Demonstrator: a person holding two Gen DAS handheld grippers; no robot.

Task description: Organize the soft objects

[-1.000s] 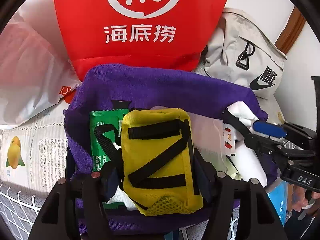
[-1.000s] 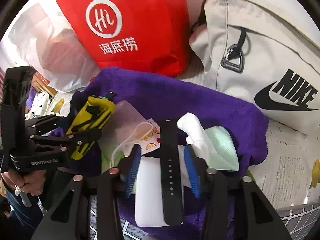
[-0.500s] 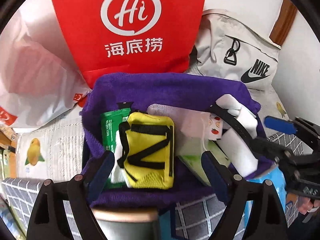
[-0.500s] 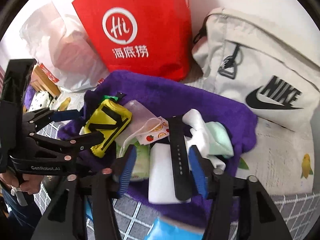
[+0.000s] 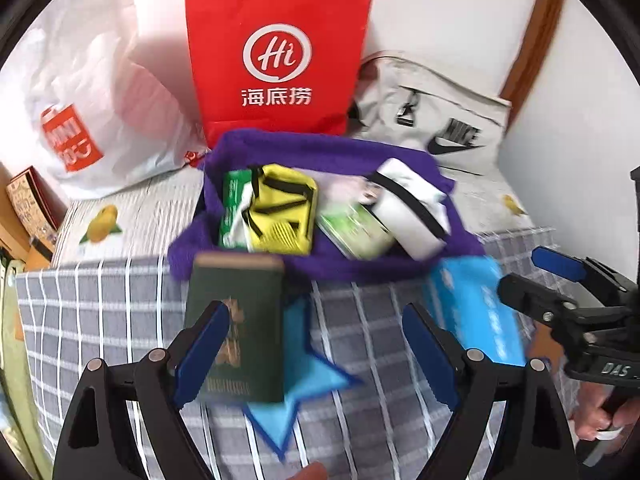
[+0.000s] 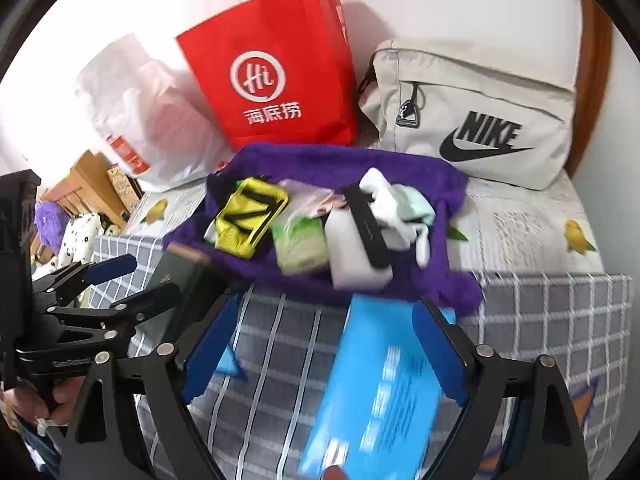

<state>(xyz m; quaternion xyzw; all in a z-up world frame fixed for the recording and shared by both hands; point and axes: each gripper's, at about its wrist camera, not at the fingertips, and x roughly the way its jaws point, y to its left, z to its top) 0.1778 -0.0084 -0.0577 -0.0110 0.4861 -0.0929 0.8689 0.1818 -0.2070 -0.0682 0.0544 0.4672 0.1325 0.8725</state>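
Observation:
A purple towel (image 5: 320,148) (image 6: 400,168) lies on the bed and bears a yellow pouch with black straps (image 5: 282,212) (image 6: 250,216), a green packet (image 5: 358,232) (image 6: 300,244), a white pouch with a black strap (image 5: 408,208) (image 6: 356,248) and a white-and-mint cloth (image 6: 404,204). My left gripper (image 5: 316,348) is open and empty, pulled back over a dark green box (image 5: 236,320) (image 6: 182,280). My right gripper (image 6: 324,352) is open and empty above a blue pack (image 6: 380,392) (image 5: 476,308).
A red paper bag (image 5: 276,56) (image 6: 276,68), a white plastic bag (image 5: 88,100) and a grey Nike bag (image 6: 476,112) (image 5: 432,112) stand behind the towel by the wall. A grey checked sheet (image 5: 380,344) with a blue star patch (image 5: 296,392) covers the near bed.
Both grippers opened, let go of the yellow pouch and the white pouch on the towel, and drew back toward me. The green box and blue pack came into view.

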